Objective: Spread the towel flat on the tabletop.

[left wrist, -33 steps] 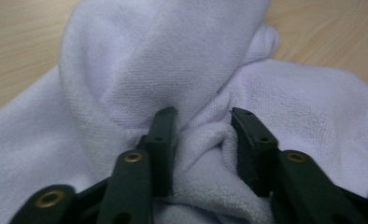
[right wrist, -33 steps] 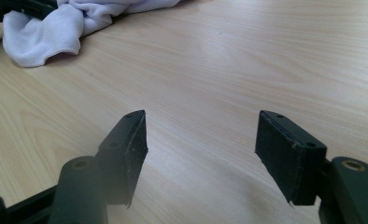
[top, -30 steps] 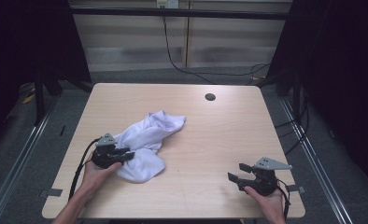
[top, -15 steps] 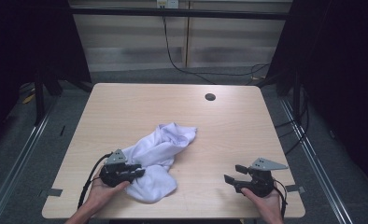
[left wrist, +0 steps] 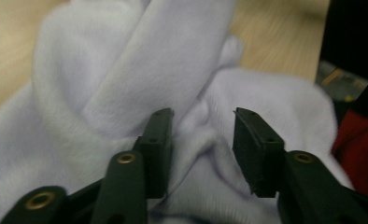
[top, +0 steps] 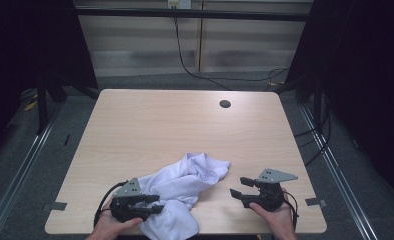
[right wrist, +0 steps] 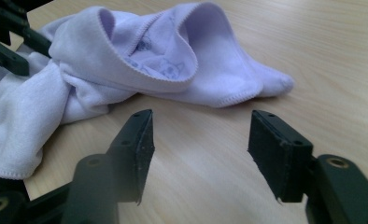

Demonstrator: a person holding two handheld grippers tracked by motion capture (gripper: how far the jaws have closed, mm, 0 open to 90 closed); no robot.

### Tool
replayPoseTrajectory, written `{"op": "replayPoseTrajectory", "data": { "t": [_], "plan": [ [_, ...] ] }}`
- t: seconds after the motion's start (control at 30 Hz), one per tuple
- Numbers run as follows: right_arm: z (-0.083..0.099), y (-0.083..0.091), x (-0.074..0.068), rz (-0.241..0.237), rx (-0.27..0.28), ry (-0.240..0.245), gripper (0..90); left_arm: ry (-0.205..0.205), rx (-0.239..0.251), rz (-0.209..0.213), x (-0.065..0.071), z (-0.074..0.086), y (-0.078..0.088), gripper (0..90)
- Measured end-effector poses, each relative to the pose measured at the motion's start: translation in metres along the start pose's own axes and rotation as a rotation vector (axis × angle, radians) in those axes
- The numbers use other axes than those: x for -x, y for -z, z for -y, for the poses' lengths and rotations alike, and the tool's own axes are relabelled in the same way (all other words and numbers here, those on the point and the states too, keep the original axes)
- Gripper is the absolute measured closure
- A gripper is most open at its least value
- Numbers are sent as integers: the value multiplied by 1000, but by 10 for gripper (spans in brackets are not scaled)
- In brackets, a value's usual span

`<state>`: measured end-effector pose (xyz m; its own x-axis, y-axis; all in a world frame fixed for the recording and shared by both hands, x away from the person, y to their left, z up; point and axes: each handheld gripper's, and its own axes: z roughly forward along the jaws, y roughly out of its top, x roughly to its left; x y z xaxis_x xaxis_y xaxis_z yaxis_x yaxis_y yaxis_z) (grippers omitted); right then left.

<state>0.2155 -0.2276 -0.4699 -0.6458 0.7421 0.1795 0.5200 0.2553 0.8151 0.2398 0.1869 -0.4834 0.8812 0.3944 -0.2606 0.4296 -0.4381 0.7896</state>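
1. Pale wood makes up the table (top: 150, 125), the largest thing here, with rounded corners and a small dark round hole (top: 225, 104) near its far edge.
2. White, soft and faintly lilac, the cloth (top: 182, 187) lies crumpled near the table's near edge, left of the middle, and one lobe hangs over that edge. In the right gripper view the cloth (right wrist: 140, 60) shows a stitched hem, a fold turned back on a faint printed pattern, and a rounded tip lying flat on the wood. In the left gripper view the cloth (left wrist: 140, 70) bunches into thick rolls.
3. The left gripper (top: 155, 203), held in the person's left hand (top: 107, 227), lies against the cloth's left side. Its jaws have just been opening and stand apart, with a fold between them that the pads do not press.
4. The right gripper (top: 239, 187) sits just right of the cloth, apart from it. Its jaws have just closed a little, yet stand wide over bare wood, holding nothing.
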Motion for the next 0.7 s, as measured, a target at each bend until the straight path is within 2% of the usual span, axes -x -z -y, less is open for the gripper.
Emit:
{"op": "replayPoseTrajectory", "data": {
  "t": [0.03, 0.07, 0.13, 0.2, 0.23, 0.27, 0.3, 0.33, 0.37, 0.43, 0.47, 0.5, 0.53, 0.57, 0.63, 0.7],
  "plan": [
    [-4, -1, 1, -1, -1, 4, 429, -2, 17, -4, -1, -3, 2, 535],
    [-7, -2, 2, -2, 6, 3, 432, -8, 36, -34, -2, -8, 5, 528],
    [-21, -7, 6, -14, 22, 10, 432, -1, 41, -27, -6, -13, 6, 484],
    [-28, -10, 7, -13, 24, 19, 434, -11, 70, -36, -14, -23, 7, 488],
    [-41, -19, 10, -26, 29, 34, 446, -1, 106, -42, -29, -38, 8, 488],
    [-41, -19, 10, -26, 29, 34, 446, -1, 106, -42, -29, -38, 8, 490],
    [-54, -30, 13, -38, 26, 44, 455, 11, 114, -71, -46, -51, 4, 500],
    [-54, -30, 13, -38, 26, 44, 455, 11, 114, -71, -46, -51, 4, 501],
    [-62, -46, 15, -73, 19, 43, 488, 24, 109, -106, -61, -58, -6, 503],
    [-66, -62, 14, -81, 0, 49, 491, 86, 111, -79, -74, -59, -18, 497],
    [-67, -73, 14, -95, -3, 47, 502, 76, 98, -101, -76, -58, -25, 493],
    [-67, -73, 14, -95, -3, 47, 502, 76, 98, -101, -76, -58, -25, 489],
    [-66, -89, 13, -119, -18, 45, 508, 88, 72, -94, -79, -55, -36, 478],
    [-64, -96, 12, -125, -25, 44, 504, 68, 48, -89, -77, -55, -40, 464],
    [-60, -106, 11, -134, -35, 46, 510, 50, 17, -69, -74, -53, -45, 459],
    [-55, -113, 7, -141, -48, 44, 524, 54, -5, -75, -74, -48, -50, 449]
  ]
}}
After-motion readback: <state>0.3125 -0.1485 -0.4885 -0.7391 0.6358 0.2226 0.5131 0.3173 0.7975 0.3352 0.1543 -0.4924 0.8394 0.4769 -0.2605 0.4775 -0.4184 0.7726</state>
